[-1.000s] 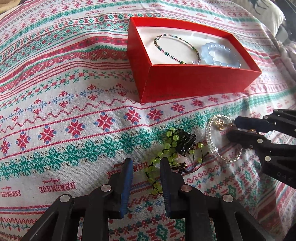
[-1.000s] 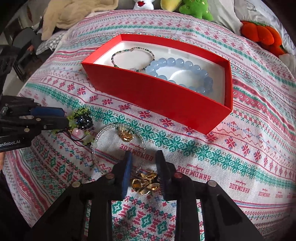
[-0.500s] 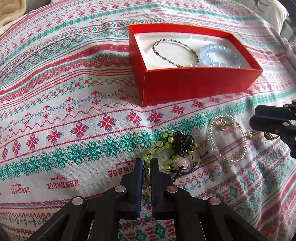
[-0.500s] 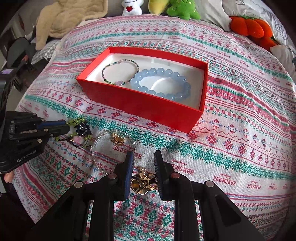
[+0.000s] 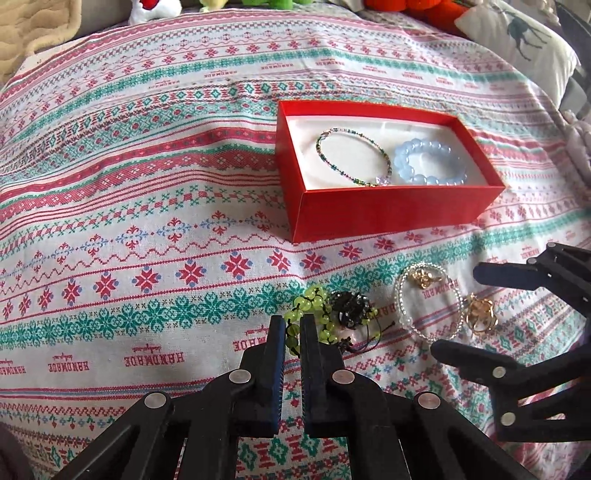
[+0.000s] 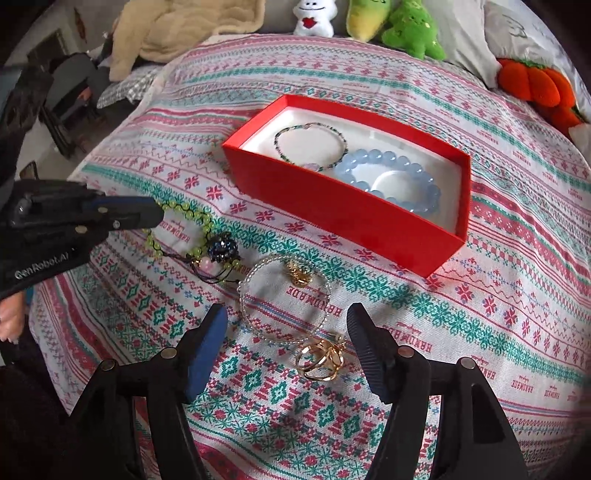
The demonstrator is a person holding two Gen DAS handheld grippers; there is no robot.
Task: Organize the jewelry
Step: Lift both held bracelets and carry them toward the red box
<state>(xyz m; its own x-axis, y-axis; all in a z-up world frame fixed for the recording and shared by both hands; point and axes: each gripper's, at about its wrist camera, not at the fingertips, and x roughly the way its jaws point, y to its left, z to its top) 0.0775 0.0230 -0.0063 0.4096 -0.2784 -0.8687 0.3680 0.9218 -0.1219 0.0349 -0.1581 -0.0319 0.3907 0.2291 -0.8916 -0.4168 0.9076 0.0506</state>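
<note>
My left gripper (image 5: 291,321) is shut on the green bead bracelet (image 5: 314,295). The bracelet's black cluster and cords trail on the cloth. In the right wrist view the left gripper (image 6: 159,216) holds the green bracelet (image 6: 184,218) by its near loop. My right gripper (image 6: 286,314) is opening, its jaws wide apart. The gold rings (image 6: 321,358) lie loose on the cloth between them, untouched. A clear bead bracelet (image 6: 243,291) with a gold charm lies just beyond. The red box (image 5: 388,210) holds a blue bead bracelet (image 5: 428,162) and a thin multicoloured one (image 5: 351,155).
Everything lies on a soft patterned cloth (image 5: 147,221) over a bed. Plush toys (image 6: 406,33), an orange pumpkin toy (image 6: 535,88) and a pillow (image 5: 517,40) line the far edge. A beige blanket (image 6: 177,29) is at the back left.
The left jaws closed on the green bracelet and rose a little. The right jaws, which gripped the gold rings, have spread wide and left the rings on the cloth.
</note>
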